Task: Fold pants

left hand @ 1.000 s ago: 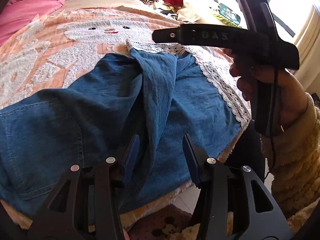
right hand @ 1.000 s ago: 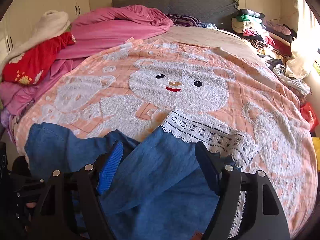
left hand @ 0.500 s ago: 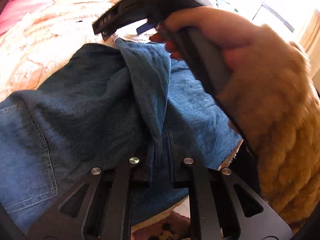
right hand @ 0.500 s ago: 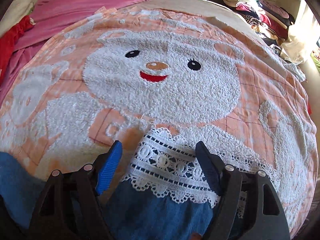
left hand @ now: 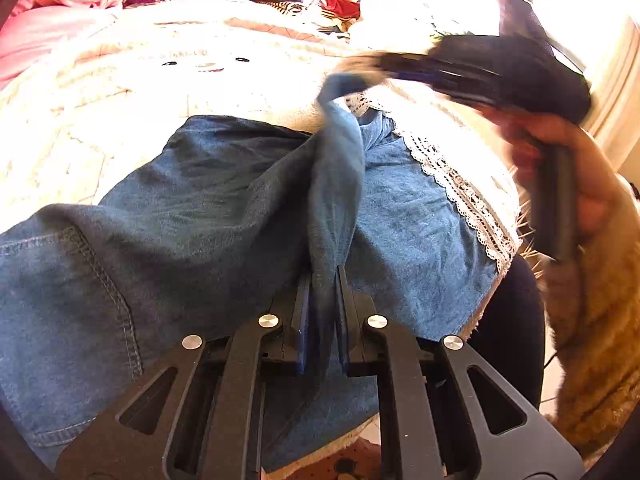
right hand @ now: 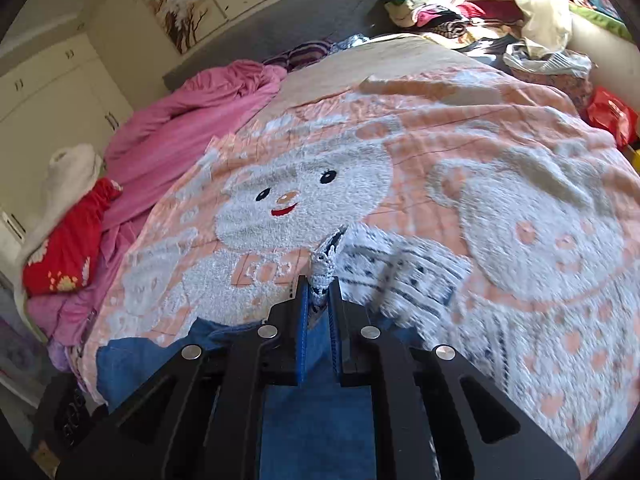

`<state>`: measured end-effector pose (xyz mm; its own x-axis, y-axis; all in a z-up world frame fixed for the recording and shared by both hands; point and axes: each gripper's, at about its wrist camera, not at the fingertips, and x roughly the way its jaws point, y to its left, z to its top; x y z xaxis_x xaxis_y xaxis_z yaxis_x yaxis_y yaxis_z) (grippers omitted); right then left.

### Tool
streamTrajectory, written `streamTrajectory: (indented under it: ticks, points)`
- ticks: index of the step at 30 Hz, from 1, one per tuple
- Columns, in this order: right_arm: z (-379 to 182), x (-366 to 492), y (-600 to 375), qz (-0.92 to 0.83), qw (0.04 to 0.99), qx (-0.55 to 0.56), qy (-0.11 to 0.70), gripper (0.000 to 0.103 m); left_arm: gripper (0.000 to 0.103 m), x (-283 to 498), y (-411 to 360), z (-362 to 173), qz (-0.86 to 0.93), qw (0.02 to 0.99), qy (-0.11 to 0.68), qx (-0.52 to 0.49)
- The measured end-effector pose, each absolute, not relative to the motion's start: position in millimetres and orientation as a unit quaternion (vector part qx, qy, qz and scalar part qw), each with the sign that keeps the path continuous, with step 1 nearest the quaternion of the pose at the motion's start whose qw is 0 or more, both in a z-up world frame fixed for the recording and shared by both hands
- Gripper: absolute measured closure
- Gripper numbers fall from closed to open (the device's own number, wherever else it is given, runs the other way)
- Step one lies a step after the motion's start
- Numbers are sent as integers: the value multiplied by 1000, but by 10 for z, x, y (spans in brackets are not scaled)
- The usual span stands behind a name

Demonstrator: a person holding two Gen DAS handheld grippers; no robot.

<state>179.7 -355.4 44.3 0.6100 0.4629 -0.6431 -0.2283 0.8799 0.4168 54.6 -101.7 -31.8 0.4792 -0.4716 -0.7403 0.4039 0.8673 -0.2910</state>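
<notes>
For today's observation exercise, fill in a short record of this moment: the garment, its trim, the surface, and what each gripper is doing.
garment: blue denim pants, spread out with one ridge pulled up
trim: white lace hem
surface: peach bear blanket on a bed
left gripper: shut on a denim fold
right gripper: shut on the lace hem, lifted
nearby: pink quilt, clothes pile

- The bed (right hand: 420,60) fills most of the right wrist frame, under a peach bear-pattern blanket (right hand: 500,152).
- Blue denim pants (left hand: 180,240) with a lace hem lie on the blanket at lower centre.
- A pink duvet (right hand: 180,128) is heaped at the left.
- Piled clothes (right hand: 432,12) sit at the upper right.
</notes>
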Motion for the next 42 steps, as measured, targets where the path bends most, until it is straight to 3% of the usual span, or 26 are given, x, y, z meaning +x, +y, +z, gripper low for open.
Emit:
streamTrajectory:
  ticks: [3, 14, 38, 42]
  points:
    - [496, 1401, -3905, 178, 887, 182, 385, 94, 103, 630, -1005, -297, -259, 860, 440, -28]
    - [108, 277, -4522, 123, 861, 250, 426, 94, 103, 263, -1098, -243, -294, 860, 413, 53]
    - [-224, 68, -4584, 72, 864, 207, 453, 94, 101, 128, -1344, -581, -298, 832, 459, 89]
    - [-117, -7, -4645, 67, 863, 216, 451, 85, 98, 115, -1328, -572, -303, 832, 458, 81]
